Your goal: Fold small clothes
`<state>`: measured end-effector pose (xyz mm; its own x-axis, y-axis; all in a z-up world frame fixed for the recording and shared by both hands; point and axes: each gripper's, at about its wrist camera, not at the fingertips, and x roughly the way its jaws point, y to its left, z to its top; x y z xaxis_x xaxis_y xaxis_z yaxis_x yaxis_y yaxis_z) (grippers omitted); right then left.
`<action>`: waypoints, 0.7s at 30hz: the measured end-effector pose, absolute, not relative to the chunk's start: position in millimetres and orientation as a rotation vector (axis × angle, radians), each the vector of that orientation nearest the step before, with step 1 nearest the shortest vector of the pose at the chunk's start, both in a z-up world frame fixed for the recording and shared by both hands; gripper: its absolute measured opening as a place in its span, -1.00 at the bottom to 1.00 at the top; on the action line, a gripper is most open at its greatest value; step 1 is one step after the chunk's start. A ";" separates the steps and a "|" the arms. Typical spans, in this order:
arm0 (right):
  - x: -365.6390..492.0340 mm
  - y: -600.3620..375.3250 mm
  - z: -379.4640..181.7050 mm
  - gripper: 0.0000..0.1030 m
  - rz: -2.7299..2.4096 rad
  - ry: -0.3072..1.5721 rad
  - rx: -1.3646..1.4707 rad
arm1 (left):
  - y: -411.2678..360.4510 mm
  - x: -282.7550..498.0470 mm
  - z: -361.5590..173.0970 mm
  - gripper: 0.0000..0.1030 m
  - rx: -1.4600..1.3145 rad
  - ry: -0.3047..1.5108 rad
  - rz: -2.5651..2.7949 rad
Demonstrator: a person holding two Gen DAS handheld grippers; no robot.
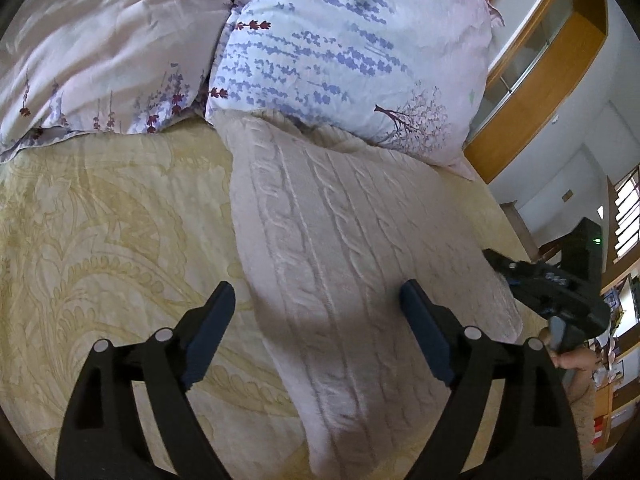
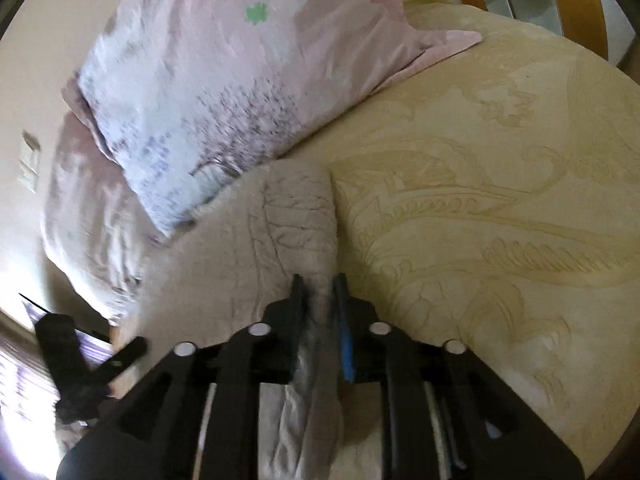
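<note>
A cream cable-knit sweater (image 1: pixel 340 240) lies folded in a long strip on the bed, its far end against a pillow. My left gripper (image 1: pixel 316 300) hovers over the near part with its jaws wide apart and nothing between them. My right gripper (image 2: pixel 318 288) is low at the sweater's (image 2: pixel 248 264) edge. A raised fold of knit stands between its narrowly parted fingers, and a dark gap shows beside the left one. The right gripper (image 1: pixel 500 260) also shows at the sweater's right edge in the left wrist view. The left gripper (image 2: pixel 92 340) appears at lower left in the right wrist view.
The bed has a yellow patterned cover (image 1: pixel 100 220). A floral pillow (image 1: pixel 340 52) and a pink duvet (image 1: pixel 100 40) lie at the head. A wooden headboard (image 1: pixel 560 60) and shelves stand to the right. A hand (image 1: pixel 572 360) holds the right gripper.
</note>
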<state>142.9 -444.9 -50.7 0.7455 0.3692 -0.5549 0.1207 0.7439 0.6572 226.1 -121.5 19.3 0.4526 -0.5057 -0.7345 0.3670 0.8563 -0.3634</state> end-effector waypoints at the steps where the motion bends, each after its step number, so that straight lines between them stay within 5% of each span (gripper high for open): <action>1: 137.3 -446.4 -50.7 -0.33 0.168 0.728 0.751 | -121.5 225.2 19.1 0.65 -0.155 0.961 -0.538; 3: 125.8 -443.8 -55.4 -0.15 0.216 0.735 0.778 | -122.3 221.8 19.5 0.65 -0.147 0.962 -0.537; 18: 109.2 -397.4 -53.9 -0.14 0.102 0.707 0.408 | -138.0 212.1 10.8 0.75 -0.022 0.937 -0.487; 21: 113.1 -410.9 -45.3 0.25 0.138 0.707 0.500 | -134.6 215.8 11.1 0.77 -0.058 0.957 -0.501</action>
<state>113.1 -410.9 -45.3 0.7565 0.2866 -0.5878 0.0452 0.8738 0.4841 215.8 -134.6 11.1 0.4710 -0.4345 -0.7677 0.3839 0.8845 -0.2651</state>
